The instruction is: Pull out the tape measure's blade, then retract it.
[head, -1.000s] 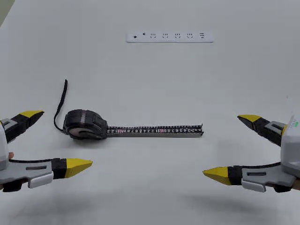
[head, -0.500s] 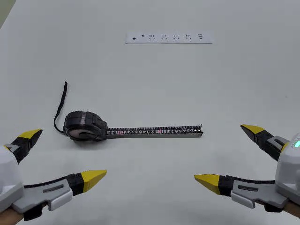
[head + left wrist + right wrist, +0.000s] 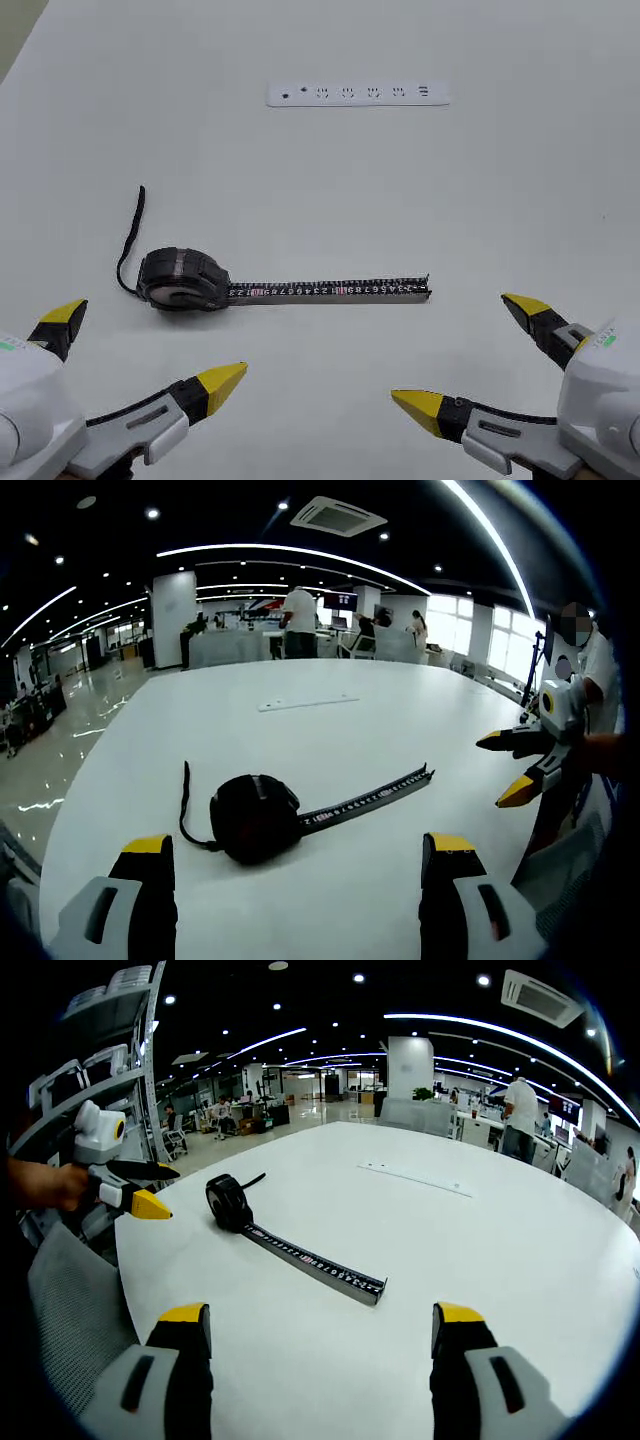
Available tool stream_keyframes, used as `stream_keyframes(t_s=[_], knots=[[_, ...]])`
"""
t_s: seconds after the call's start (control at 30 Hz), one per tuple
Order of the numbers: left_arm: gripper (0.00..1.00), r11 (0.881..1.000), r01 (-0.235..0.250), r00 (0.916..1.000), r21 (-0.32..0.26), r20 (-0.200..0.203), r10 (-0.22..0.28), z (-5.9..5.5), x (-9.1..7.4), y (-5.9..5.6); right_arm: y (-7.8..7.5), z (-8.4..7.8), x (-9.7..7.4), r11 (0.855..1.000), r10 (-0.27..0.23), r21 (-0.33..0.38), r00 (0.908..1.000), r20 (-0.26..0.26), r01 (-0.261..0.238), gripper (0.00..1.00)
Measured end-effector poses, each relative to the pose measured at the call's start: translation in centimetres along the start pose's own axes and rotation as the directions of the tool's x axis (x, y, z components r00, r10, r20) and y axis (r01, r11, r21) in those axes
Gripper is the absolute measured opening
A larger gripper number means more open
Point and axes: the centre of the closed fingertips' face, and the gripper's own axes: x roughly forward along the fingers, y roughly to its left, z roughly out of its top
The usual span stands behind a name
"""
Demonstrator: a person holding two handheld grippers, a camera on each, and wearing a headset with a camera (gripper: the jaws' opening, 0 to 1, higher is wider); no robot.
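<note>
Tape measure [image 3: 182, 279] lies on the white table [image 3: 320, 180], its blade [image 3: 330, 290] extended flat to the right. Left gripper [image 3: 148, 343] and right gripper [image 3: 465, 350]: jaws spread wide, holding nothing, clear of the tape. Power strip [image 3: 357, 93] beyond

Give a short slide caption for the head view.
Open left gripper and right gripper face the tape measure, its blade extended.

Left tool [image 3: 152, 342], right tool [image 3: 460, 349]: jaws spread wide.

A white table [image 3: 520, 180] bears a black tape measure [image 3: 180, 279], blade [image 3: 330, 290] out, and a power strip [image 3: 357, 93].
</note>
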Motion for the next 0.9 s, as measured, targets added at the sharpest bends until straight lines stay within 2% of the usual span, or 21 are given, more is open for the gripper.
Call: stream_keyframes(t_s=[0.33,0.6,0.9], knots=[[1.0,0.998,-0.06,0.9981,-0.01,0.009,0.06,0.27,-0.16,-0.01,0.3,-0.18,-0.14,1.0,-0.008,0.015,1.0,-0.005,0.008,0.93],[1.0,0.997,-0.08,0.9967,-0.021,-0.011,0.08,-0.3,0.07,-0.16,0.34,-0.51,-0.03,1.0,-0.004,0.017,0.9999,-0.015,0.004,0.92],[0.99,0.995,-0.097,0.9953,-0.025,-0.012,0.096,-0.55,0.55,-0.33,-0.06,-0.66,-0.08,1.0,0.004,0.01,0.9998,-0.02,-0.004,0.91]])
